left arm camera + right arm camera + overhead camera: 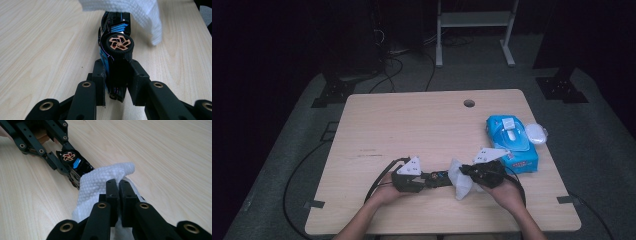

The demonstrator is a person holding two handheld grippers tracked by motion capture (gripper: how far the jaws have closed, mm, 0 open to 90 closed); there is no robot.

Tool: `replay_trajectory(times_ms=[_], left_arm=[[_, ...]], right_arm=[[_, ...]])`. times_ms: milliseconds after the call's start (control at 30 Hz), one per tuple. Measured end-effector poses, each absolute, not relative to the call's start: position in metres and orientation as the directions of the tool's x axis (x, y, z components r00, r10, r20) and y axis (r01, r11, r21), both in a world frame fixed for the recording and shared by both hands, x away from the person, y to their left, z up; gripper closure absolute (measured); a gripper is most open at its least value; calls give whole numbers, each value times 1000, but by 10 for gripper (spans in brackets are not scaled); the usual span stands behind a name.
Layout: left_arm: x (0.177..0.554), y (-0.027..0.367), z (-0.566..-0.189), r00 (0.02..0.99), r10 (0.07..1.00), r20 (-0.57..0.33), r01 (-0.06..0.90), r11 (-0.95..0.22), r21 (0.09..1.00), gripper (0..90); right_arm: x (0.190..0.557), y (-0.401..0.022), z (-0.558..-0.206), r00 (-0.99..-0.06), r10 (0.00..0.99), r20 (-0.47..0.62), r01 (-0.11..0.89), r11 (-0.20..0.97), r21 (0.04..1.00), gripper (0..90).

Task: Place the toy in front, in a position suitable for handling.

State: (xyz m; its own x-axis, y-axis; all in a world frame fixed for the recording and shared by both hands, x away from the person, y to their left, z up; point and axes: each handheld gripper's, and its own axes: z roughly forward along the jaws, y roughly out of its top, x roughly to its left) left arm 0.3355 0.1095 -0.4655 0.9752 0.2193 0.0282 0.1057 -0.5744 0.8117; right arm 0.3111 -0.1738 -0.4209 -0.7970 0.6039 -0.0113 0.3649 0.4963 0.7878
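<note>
Worktop [412, 120] is carrying everything; landmark is the toy car [435, 178], lying near the front edge, centre. Blue wipes pack [511, 142] is sitting well off to the car's right and further back, with a small white lid-like thing [537, 133] touching the pack's far right side.

Left gripper [428, 181] is clamping the car's rear end, fingers [100, 75] closed on both flanks, car lying on its side with a copper-spoked wheel [119, 45] facing up. Right gripper [466, 172] is pinching a white wipe [460, 181], fingers [111, 192] closed tight on it, and pressing it over the car's front end.

Judging the step as wiping the car: doing it well is meaning keeping the left clamp firm so the car isn't twisting, dragging the wipe along the body rather than dabbing, and keeping the wipe bunched under the fingers so bare plastic isn't scraping the toy.

Left gripper view is showing the grip on the car's flanks and the wheel detail; high view is blurring that. Right gripper view is showing the wipe [100, 182] draped on the car's nose [76, 167]. High view is giving the pack's position.
</note>
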Motion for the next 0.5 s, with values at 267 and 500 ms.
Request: replay_trajectory(times_ms=[267,500], left_arm=[[336,110,-466,976,216,27,103,-570,815,704],[337,110,-466,976,216,29,102,-571,814,704]], right_arm=[[311,-179,-421,-795,607,1,373,488,789,866],[312,-179,-421,-793,609,-6,369,489,790,867]])
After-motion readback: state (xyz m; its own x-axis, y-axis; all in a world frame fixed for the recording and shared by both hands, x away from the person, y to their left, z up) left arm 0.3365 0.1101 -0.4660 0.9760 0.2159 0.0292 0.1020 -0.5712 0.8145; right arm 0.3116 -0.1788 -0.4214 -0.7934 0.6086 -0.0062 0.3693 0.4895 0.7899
